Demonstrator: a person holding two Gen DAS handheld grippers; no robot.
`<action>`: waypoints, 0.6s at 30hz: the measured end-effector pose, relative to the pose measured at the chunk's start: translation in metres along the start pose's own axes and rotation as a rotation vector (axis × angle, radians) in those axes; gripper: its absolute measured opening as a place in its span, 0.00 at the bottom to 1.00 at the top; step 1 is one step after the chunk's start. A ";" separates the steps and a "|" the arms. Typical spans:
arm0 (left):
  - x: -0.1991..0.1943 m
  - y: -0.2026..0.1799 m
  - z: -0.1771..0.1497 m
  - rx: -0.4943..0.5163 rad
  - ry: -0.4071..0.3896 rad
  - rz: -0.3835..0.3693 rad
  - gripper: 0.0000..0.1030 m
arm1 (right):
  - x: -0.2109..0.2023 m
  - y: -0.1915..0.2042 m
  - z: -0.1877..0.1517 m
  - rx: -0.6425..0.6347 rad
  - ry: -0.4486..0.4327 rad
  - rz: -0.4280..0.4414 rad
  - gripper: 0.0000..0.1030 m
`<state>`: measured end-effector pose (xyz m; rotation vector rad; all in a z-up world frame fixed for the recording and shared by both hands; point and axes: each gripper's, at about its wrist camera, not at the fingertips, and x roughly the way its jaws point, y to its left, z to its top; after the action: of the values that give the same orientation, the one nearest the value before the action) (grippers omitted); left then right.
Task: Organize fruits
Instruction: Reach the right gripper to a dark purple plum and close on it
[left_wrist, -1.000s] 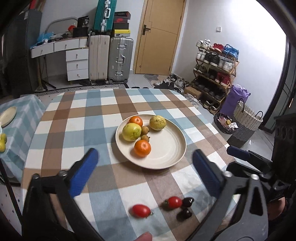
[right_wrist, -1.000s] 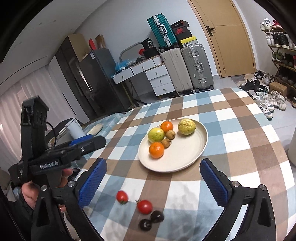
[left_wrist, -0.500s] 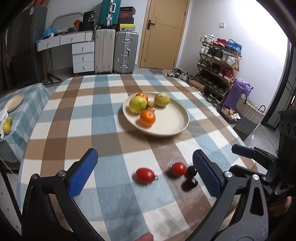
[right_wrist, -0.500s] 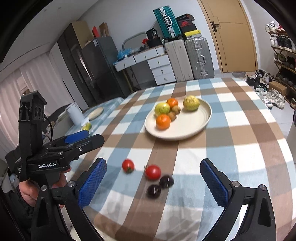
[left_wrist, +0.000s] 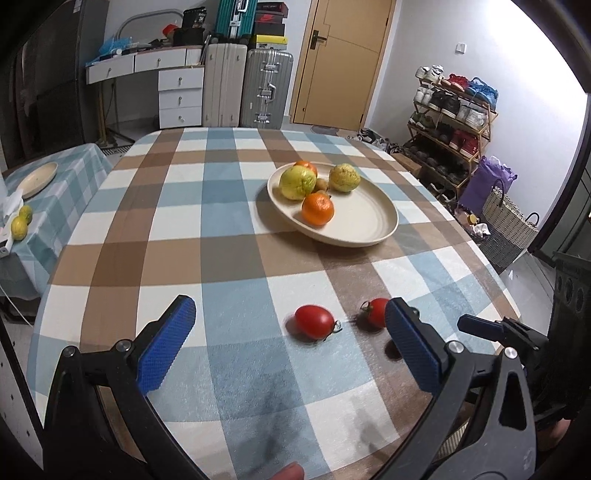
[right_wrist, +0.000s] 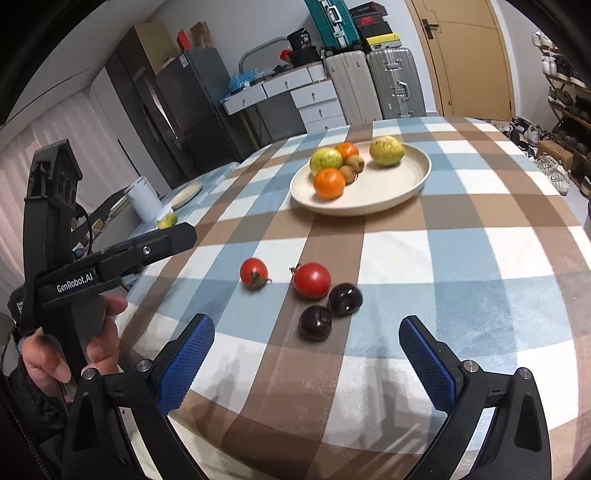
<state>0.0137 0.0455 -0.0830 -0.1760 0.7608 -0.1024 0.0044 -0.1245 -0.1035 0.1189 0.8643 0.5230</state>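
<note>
Tomatoes nearer both grippers now; left gripper fingers apart.

Black-framed tools are showing blue textured pads, silver screws and white "GenRobot.AI" lettering; the bare hand is perhaps wearing a dark sleeve.

White walls and a pale floor, with a closed wooden door, upright suitcases beside a white drawer desk, a dark fridge, a loaded shoe rack, a woven basket.
</note>
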 end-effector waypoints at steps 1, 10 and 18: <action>0.001 0.002 -0.001 -0.003 0.002 -0.001 0.99 | 0.003 0.001 -0.001 0.000 0.008 -0.001 1.00; 0.017 0.012 -0.012 -0.017 0.036 0.004 0.99 | 0.025 0.003 -0.006 0.008 0.054 -0.002 0.93; 0.024 0.018 -0.015 -0.027 0.049 0.008 0.99 | 0.036 0.005 -0.003 -0.021 0.080 -0.009 0.67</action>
<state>0.0211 0.0573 -0.1130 -0.1963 0.8115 -0.0894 0.0192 -0.1031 -0.1290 0.0750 0.9365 0.5312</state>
